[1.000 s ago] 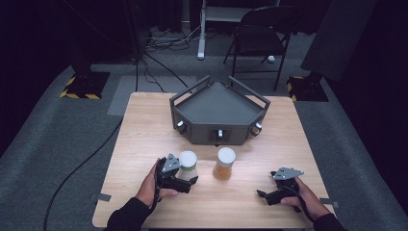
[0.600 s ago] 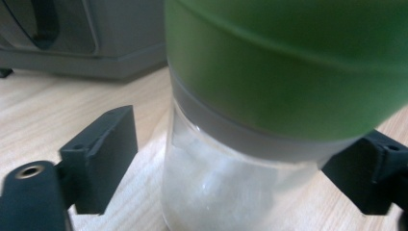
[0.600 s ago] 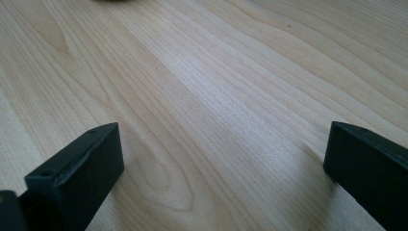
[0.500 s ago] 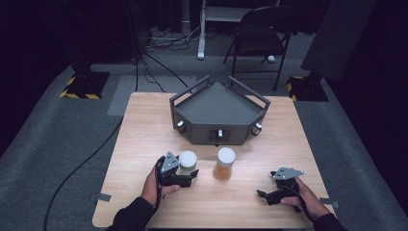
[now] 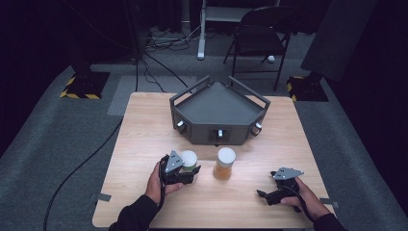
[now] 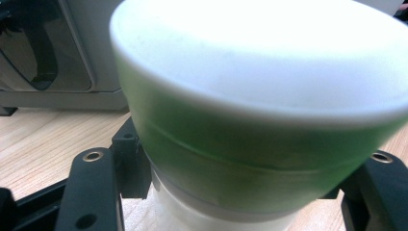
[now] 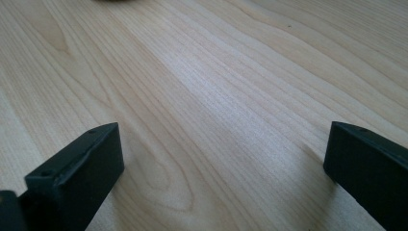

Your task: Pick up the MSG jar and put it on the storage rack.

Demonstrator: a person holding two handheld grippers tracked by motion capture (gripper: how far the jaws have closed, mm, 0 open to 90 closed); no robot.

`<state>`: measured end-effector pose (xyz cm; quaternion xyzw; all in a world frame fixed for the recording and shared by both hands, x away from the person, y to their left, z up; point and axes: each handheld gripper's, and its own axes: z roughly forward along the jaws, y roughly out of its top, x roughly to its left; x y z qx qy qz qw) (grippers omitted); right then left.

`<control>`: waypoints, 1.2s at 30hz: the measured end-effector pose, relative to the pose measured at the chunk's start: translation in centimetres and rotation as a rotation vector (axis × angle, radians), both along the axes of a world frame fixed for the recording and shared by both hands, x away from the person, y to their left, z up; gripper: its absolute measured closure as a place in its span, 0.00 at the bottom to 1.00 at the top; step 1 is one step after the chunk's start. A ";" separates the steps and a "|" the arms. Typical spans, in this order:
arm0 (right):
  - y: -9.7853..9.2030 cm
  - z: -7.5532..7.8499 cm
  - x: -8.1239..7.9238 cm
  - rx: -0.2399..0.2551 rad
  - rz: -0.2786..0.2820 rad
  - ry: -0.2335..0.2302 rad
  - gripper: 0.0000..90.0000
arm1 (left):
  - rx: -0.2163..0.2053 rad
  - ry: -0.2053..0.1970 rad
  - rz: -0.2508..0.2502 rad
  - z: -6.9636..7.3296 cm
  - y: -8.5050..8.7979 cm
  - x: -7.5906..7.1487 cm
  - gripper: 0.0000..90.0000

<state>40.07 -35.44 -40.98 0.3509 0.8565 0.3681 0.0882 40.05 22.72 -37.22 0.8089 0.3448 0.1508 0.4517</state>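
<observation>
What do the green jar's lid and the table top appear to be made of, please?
Lid: probably plastic, white, smooth with a soft sheen and moulded rounded edge. Table top: pale wood or wood-look laminate, matte, with clear grain lines; which one is unclear.

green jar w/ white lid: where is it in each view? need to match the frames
High view: the green jar stands left of centre on the table, at the left gripper, with the amber jar to its right.
Left gripper view: green jar close up between the two jaws.
Right gripper view: not in it; wood tabletop ahead of the open jaws.
Shared landmark: the dark grey angular tray, behind the jar at upper left in the left gripper view.
</observation>
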 end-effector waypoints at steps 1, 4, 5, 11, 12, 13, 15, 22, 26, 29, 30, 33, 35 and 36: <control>0.0 0.0 0.0 0.000 0.000 0.000 0.00 | 0.003 0.000 -0.004 0.1 0.1 0.0 0.38; 0.0 0.0 0.0 0.000 0.000 0.000 0.00 | -0.002 0.007 -0.013 0.3 0.4 0.2 0.38; 0.0 0.0 0.0 0.000 0.000 0.000 0.00 | -0.010 0.007 -0.012 0.4 0.5 0.2 0.38; 0.0 0.0 0.0 0.000 0.000 0.000 0.00 | -0.009 0.019 -0.026 0.8 0.9 0.5 0.39; 0.0 0.0 0.0 0.000 0.000 0.000 0.00 | -0.004 0.016 -0.027 0.9 0.9 0.5 0.39; 0.0 0.0 0.0 0.000 0.000 0.000 0.00 | 0.005 0.014 -0.030 1.0 0.8 0.6 0.39; 0.0 0.0 0.0 0.000 0.000 0.000 0.00 | 0.007 0.013 -0.025 1.1 0.8 0.6 0.39; 0.0 0.0 0.0 0.000 0.000 0.000 0.00 | 0.001 0.006 -0.009 2.0 0.8 0.8 0.38; 0.0 0.0 0.0 0.000 0.000 0.000 0.00 | -0.007 0.000 0.000 2.5 0.7 1.1 0.38; 0.0 0.0 0.0 0.000 0.000 0.000 0.00 | -0.012 -0.012 0.011 3.0 0.6 1.2 0.38; 0.0 0.0 0.0 0.000 0.000 0.000 0.00 | -0.017 -0.017 0.011 3.2 0.6 1.3 0.38; 0.0 0.0 0.0 0.000 0.000 0.000 0.00 | -0.034 -0.036 0.014 3.7 0.6 1.5 0.38; 0.0 0.0 0.0 0.000 0.000 0.000 0.00 | -0.038 -0.048 0.017 4.0 0.5 1.6 0.38; 0.0 0.0 0.0 0.000 0.000 0.000 0.00 | -0.038 -0.052 0.017 4.2 0.4 1.7 0.38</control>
